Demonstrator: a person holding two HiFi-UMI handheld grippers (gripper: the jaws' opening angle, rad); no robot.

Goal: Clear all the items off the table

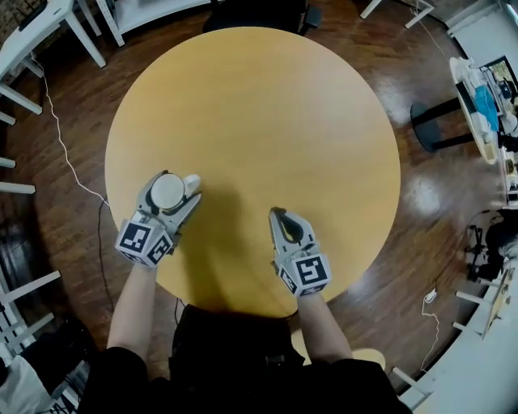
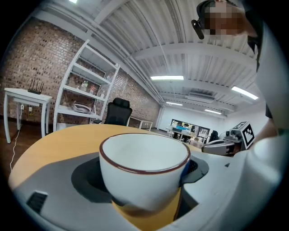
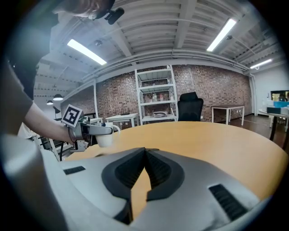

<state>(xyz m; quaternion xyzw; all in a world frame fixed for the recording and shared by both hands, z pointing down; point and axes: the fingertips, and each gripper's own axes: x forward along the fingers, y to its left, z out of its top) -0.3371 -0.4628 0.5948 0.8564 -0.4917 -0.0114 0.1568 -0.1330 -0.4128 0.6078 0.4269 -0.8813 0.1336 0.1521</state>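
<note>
A white cup [image 1: 167,192] with a brown rim sits between the jaws of my left gripper [image 1: 176,181], which is shut on it, over the left part of the round yellow table [image 1: 259,113]. In the left gripper view the cup [image 2: 144,164] fills the gap between the grey jaws, with table surface showing below it. I cannot tell whether it rests on the table. My right gripper [image 1: 278,217] is shut and empty near the table's front edge, its black pads [image 3: 156,169] pressed together. From the right gripper view, the left gripper [image 3: 97,130] and cup [image 3: 104,138] show at the left.
No other item shows on the table. A black office chair [image 1: 259,12] stands at the far side, beside a white shelf unit [image 3: 156,97]. White desks [image 1: 477,97] stand to the right. A white cable [image 1: 65,154] lies on the wooden floor at the left.
</note>
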